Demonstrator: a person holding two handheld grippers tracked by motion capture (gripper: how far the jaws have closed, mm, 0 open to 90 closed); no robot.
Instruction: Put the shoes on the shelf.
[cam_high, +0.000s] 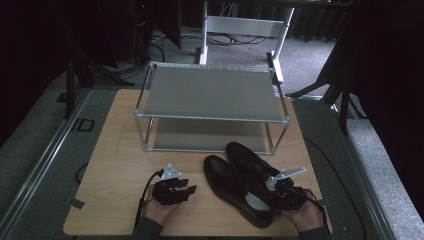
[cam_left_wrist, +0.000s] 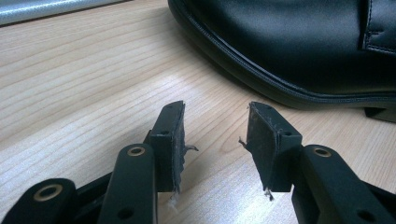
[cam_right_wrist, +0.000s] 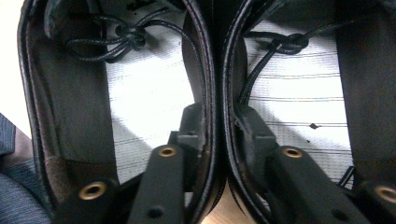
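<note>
Black and shiny, the pair of leather lace-up shoes (cam_high: 245, 182) sits side by side on the pale wooden table (cam_high: 115, 170), right under the right gripper (cam_high: 286, 192). That gripper has one jaw inside each shoe, and it squeezes the two inner walls of the shoes together, so it holds both shoes at once. Each shoe has a grey-white sole lining (cam_right_wrist: 154, 98) inside and loose black laces (cam_right_wrist: 116, 39) near the front.

Over to the left of the shoes, the left gripper (cam_high: 187, 187) rests low on the table. Its jaws stand partly open with nothing between them, and the side of one shoe lies just ahead of it.

Past both grippers stands the grey metal two-level shelf rack (cam_high: 210, 92). Both of its shelves are bare. So I think the grabbing part is done. Lifting the shoes and setting them on a shelf is likely what is left to do.
</note>
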